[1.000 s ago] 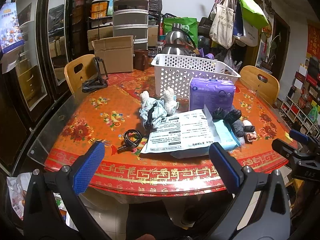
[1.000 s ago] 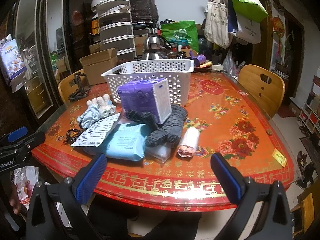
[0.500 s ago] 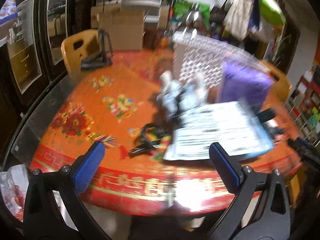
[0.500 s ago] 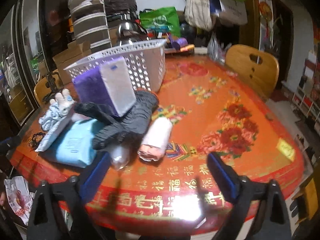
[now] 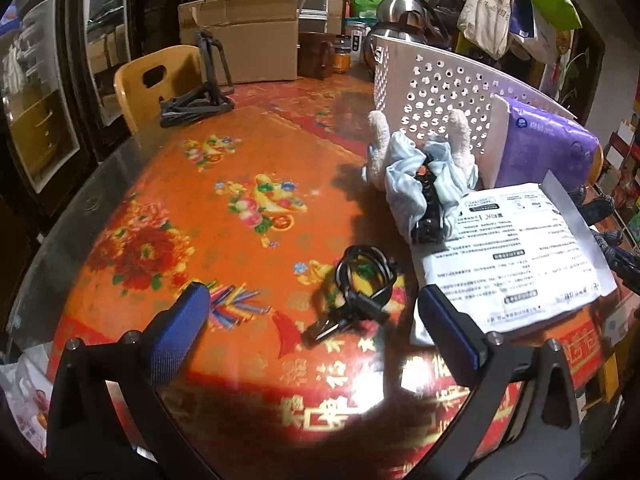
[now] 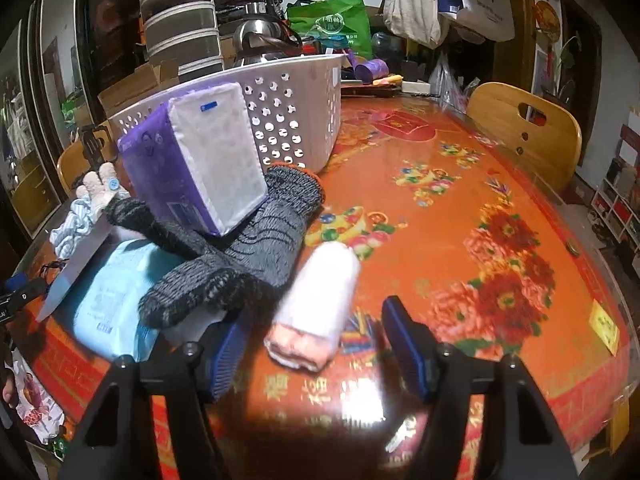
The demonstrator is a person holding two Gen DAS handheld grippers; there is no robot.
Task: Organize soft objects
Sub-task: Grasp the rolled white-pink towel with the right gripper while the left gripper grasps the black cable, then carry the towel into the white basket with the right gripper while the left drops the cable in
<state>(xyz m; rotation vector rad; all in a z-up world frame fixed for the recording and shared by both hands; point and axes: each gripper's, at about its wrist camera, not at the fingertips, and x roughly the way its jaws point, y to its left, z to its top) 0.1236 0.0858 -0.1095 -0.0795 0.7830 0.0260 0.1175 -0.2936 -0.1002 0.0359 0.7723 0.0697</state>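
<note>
My right gripper sits low over the table's front edge. Its jaws are closing, and a pink-and-white rolled cloth lies between the blue pads without touching them. Left of the roll lie grey knitted gloves, with a purple tissue pack leaning on them and a light blue pack underneath. My left gripper is open and holds nothing. A coiled black cable lies just ahead of it. Beyond are white fluffy socks wrapped in pale blue cloth and a white printed packet. The white perforated basket stands behind.
The round table has a red flowered cover. Wooden chairs stand at the far left and right. A black folding stand, a cardboard box, a kettle and hanging bags crowd the back.
Both grippers came forward and down toward the table. The right jaws narrowed around the rolled cloth. The left gripper swung left, and the black cable now lies just ahead of it.
</note>
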